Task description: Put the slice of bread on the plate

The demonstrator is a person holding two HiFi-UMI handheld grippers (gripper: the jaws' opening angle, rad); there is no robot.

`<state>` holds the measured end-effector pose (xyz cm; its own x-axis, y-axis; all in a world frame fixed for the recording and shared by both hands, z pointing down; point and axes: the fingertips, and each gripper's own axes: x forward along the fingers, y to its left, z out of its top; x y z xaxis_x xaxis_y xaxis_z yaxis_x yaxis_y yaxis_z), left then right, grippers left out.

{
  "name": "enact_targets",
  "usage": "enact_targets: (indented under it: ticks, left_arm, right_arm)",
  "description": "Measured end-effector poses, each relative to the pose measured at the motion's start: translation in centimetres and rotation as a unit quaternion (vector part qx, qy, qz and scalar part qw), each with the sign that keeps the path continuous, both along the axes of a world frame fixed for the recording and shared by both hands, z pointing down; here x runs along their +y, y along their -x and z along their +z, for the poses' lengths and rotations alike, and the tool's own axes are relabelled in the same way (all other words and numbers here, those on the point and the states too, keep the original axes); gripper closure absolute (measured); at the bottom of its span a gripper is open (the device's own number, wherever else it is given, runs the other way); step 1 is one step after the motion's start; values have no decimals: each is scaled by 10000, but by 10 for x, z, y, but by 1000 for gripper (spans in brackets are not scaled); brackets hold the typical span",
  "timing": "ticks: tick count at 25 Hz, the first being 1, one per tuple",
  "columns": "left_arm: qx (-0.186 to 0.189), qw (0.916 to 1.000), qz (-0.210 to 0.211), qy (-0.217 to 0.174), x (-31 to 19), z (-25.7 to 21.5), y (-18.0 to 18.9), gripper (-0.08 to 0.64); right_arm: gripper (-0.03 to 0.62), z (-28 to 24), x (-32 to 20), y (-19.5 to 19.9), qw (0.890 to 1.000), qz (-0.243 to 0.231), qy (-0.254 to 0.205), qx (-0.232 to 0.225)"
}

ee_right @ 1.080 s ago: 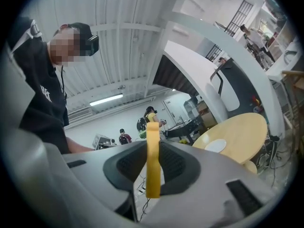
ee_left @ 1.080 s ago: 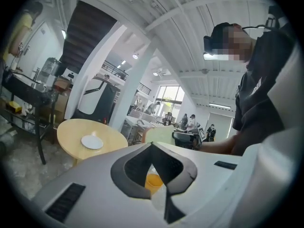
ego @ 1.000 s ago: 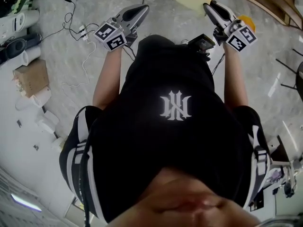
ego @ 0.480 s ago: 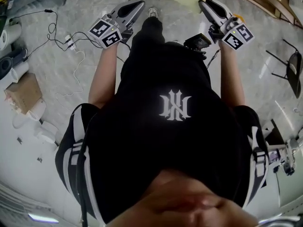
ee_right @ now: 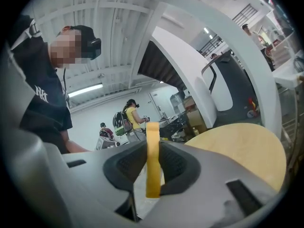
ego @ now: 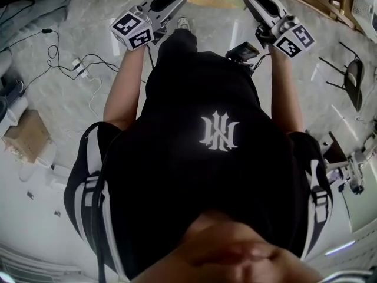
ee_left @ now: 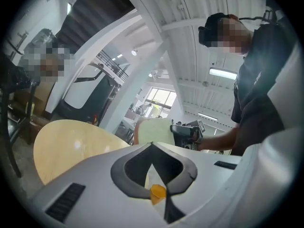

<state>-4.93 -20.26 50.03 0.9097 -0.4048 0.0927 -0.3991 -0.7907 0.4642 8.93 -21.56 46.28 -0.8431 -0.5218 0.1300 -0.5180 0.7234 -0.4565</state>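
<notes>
Conceivably a jolt slips the slice of bread [ee_right: 152,175] from the clamping fingers of the right gripper [ee_right: 153,146]; the left gripper [ee_left: 151,146] is closed, empty.

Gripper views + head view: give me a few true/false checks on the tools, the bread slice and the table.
1. The right tool is clamped on the bread slice, seen edge-on. True.
2. The left tool has its jaws wide apart. False: its tips meet.
3. The bread slice lies on a plate. False: it is in the right tool, and no plate shows in any view.
4. A round wooden tabletop shows in both gripper views. True.
5. The person wears a white shirt. False: the shirt is black.
</notes>
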Motion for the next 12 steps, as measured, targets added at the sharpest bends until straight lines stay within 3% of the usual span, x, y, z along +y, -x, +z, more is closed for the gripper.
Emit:
enact_targets:
  ticks: [4, 12]
  left_arm:
    - [128, 9998, 169, 28, -34, 10, 1, 548]
    - [-80, 9959, 859, -261, -57, 26, -11, 548]
  right_arm:
    - [515, -5, -34, 11, 9998, 111, -12, 150]
    - [515, 3, -78, 16, 9985, 500, 182, 84]
